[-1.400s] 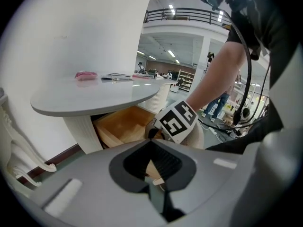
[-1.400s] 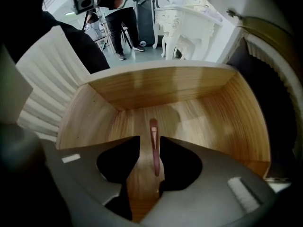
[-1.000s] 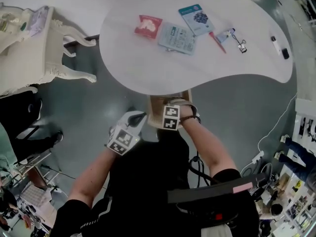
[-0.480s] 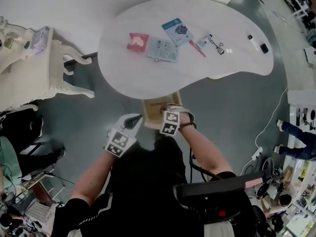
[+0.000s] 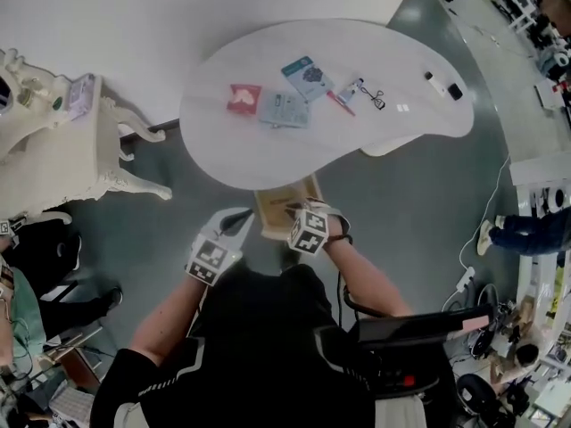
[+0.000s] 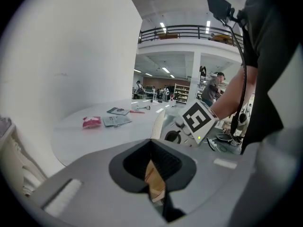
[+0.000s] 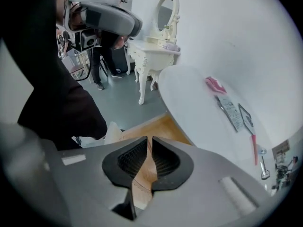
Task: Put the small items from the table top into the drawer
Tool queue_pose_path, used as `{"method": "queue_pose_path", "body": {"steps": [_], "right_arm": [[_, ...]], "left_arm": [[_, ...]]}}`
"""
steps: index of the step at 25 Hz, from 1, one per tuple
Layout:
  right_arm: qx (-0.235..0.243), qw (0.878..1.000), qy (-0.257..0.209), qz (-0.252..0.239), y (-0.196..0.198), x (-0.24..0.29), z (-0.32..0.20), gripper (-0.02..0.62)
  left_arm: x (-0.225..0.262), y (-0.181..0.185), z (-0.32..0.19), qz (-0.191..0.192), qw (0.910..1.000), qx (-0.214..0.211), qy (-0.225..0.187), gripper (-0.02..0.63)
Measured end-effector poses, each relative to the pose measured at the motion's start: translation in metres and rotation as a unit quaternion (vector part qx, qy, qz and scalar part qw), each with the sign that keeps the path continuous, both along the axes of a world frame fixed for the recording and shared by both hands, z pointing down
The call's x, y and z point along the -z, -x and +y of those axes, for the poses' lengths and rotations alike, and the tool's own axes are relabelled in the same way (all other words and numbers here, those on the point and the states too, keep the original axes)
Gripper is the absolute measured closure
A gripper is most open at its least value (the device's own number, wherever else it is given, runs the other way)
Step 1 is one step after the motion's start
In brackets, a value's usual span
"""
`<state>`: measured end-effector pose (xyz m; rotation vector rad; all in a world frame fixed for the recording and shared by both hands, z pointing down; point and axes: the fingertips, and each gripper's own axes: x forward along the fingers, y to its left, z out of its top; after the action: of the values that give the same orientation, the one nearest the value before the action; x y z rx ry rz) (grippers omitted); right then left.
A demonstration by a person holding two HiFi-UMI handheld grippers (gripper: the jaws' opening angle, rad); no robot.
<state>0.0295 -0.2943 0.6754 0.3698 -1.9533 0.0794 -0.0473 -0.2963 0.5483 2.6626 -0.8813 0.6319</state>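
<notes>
A wooden drawer (image 5: 284, 201) stands pulled out from under the white table (image 5: 232, 150). My right gripper (image 5: 296, 212) is at the drawer's front, its jaws down to a thin slit with pale wood of the drawer front (image 7: 142, 183) between them. My left gripper (image 5: 239, 221) hovers just left of the drawer, shut and empty. On the table top lie a red packet (image 5: 244, 98), a grey packet (image 5: 282, 109), a blue packet (image 5: 306, 76), a red pen (image 5: 339, 102) and a black clip (image 5: 373, 97). The right gripper view shows the red packet (image 7: 215, 85) and the pen (image 7: 253, 148).
More small items (image 5: 443, 86) lie at the table's far right end. A white dressing table (image 5: 62, 141) stands to the left, its curved legs near the table. Grey floor surrounds the drawer. A person (image 5: 526, 230) stands at the right edge.
The head view has drawn back, so the table looks smaller and farther off. Both grippers stay at the front of the drawer.
</notes>
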Motion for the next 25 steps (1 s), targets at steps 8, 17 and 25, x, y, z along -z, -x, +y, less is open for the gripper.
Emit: {"method": "queue_pose_path", "body": {"steps": [8, 17, 25], "right_arm": [[-0.094, 0.99, -0.052, -0.088, -0.002, 0.072, -0.02, 0.581], [-0.223, 0.928, -0.132, -0.269, -0.008, 0.203, -0.051, 0.592], [-0.269, 0.86, -0.199, -0.386, -0.017, 0.299, -0.06, 0.594]], "left_arm": [[0.042, 0.01, -0.015, 0.028, 0.9982, 0.025, -0.046, 0.606], [0.109, 0.011, -0.035, 0.081, 0.9901, 0.056, -0.1, 0.606], [0.182, 0.01, -0.054, 0.148, 0.9781, 0.057, -0.135, 0.606]]}}
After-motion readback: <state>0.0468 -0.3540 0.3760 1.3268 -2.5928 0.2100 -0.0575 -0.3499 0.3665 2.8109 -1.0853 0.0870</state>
